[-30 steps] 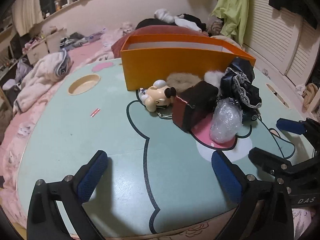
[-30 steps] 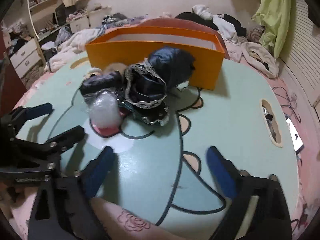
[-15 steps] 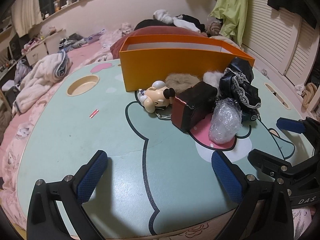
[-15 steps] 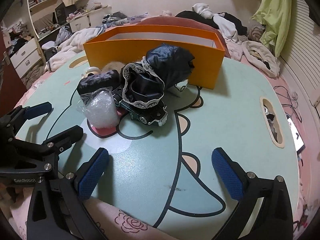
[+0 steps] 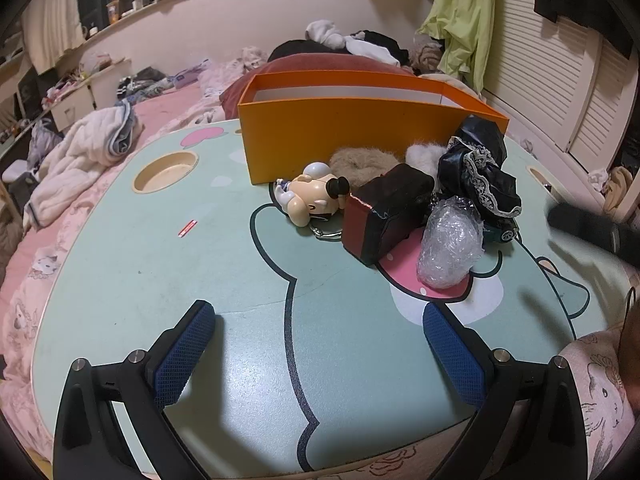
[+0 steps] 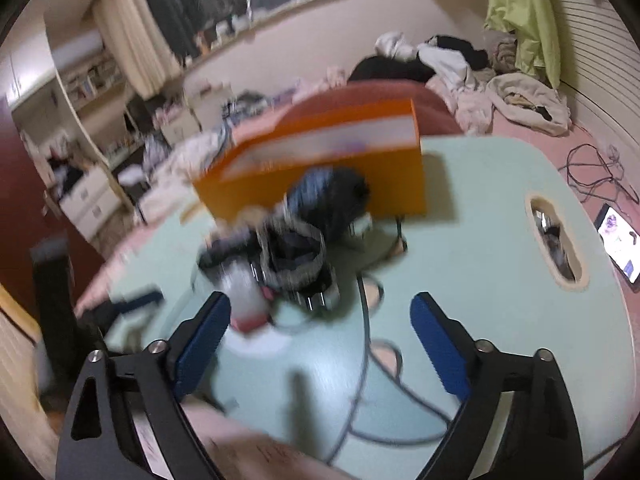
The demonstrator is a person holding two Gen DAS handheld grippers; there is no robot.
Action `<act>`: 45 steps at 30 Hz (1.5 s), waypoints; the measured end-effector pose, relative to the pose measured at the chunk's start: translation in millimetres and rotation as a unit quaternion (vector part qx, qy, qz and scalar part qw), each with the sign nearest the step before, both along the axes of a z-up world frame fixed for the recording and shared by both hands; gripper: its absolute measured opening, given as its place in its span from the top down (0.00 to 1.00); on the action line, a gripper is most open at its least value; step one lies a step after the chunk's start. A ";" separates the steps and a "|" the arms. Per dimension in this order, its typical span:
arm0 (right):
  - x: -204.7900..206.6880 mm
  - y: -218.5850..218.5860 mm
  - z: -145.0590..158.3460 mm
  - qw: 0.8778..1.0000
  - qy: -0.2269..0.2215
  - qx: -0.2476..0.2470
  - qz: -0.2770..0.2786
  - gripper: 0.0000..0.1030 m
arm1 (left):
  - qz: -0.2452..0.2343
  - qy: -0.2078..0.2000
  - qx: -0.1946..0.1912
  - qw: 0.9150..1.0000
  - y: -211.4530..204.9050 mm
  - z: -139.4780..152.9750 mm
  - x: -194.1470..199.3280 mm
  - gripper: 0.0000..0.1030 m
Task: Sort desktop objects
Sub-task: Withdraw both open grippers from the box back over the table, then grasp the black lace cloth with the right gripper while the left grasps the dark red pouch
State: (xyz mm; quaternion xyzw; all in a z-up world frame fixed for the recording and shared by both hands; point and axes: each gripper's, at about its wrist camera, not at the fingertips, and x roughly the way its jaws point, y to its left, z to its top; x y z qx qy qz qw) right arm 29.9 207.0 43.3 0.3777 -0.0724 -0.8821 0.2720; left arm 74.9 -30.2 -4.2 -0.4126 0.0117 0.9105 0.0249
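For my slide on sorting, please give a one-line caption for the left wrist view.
Open left gripper hovers over the cartoon table, facing a toy figure, dark box and bubble-wrap bundle before the orange box.

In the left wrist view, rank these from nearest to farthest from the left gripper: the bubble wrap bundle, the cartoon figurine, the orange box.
1. Bubble wrap bundle: right of centre, closest to the left gripper.
2. Cartoon figurine: centre, behind the bundle.
3. Orange box: at the back of the table, farthest.
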 end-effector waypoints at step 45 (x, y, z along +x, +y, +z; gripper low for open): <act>-6.1 58.5 -9.2 0.981 -0.016 -0.188 -0.041 0.70 | -0.128 0.010 0.078 0.989 21.1 19.7 -63.2 0.74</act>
